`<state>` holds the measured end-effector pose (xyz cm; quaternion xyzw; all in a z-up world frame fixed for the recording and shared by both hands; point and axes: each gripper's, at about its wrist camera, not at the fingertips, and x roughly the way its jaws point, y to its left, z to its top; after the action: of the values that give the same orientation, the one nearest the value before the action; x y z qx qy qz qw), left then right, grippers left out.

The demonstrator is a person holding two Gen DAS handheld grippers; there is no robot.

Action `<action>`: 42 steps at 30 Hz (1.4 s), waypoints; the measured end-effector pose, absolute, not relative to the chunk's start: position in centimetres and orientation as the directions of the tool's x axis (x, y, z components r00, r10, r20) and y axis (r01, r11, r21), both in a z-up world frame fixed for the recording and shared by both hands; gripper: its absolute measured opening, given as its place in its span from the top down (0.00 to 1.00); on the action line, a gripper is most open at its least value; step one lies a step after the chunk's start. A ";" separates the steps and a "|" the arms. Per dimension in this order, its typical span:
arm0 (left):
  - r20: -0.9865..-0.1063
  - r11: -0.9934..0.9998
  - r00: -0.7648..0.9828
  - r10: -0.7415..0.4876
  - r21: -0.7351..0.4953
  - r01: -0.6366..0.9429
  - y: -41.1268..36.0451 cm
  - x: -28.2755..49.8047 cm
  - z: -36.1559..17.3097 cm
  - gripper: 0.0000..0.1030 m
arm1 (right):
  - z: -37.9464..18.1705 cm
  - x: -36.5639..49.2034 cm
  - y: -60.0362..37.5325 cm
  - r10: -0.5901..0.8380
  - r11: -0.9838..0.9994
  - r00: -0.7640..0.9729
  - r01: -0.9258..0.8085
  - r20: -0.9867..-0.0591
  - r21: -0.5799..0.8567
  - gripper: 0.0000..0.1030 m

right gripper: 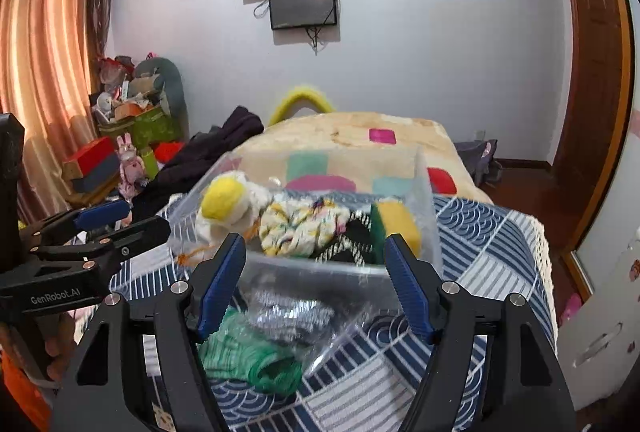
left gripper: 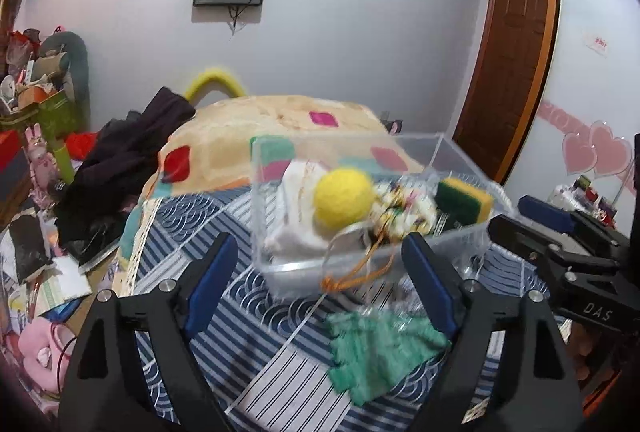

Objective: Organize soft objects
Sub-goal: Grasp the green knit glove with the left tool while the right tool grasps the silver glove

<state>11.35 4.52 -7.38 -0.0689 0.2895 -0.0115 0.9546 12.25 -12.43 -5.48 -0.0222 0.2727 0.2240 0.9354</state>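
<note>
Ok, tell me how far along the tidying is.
Mostly done, it seems. The clear bin already holds the yellow ball, a white cloth, a patterned fabric bundle and the sponge. Nothing is in hand: the left claw and right claw are both open and hold nothing. Left: the green cloth lies on the striped bedcover outside the bin.
</note>
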 end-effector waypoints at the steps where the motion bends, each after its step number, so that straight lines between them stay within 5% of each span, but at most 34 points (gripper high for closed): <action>1: -0.563 0.991 0.825 -0.055 -0.131 -0.023 4.6 11.2 -7.9 0.18 | -5.9 12.2 -12.3 0.403 0.899 0.746 -0.431 -0.530 0.078 0.33; 22: -0.740 0.985 0.660 -0.130 -0.175 -0.003 4.5 11.8 -15.6 0.17 | -12.6 14.1 -8.6 0.359 0.901 0.597 -0.423 -0.717 0.098 0.33; 30: -0.747 0.985 0.644 -0.162 -0.163 0.058 1.6 11.5 -15.4 0.12 | -12.8 13.0 -9.9 0.361 0.894 0.616 -0.441 -0.700 0.074 0.69; 39: -0.766 0.983 0.616 -0.186 -0.152 0.108 -1.4 12.6 -16.5 0.10 | -10.9 11.7 -13.7 0.329 0.926 0.695 -0.370 -0.639 0.074 0.73; 41: -0.756 0.983 0.628 -0.184 -0.149 0.109 -1.8 12.5 -16.5 0.15 | -10.5 11.5 -14.2 0.322 0.932 0.710 -0.354 -0.626 0.077 0.73; 42: -0.751 0.983 0.635 -0.183 -0.143 0.115 -2.0 12.5 -16.4 0.25 | -10.5 11.4 -14.4 0.323 0.933 0.713 -0.352 -0.622 0.082 0.73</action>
<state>12.46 -1.99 -16.45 -0.0410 0.4193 -0.0825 0.9031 11.40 -14.36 -10.46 -0.0211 0.3321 0.1824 0.9252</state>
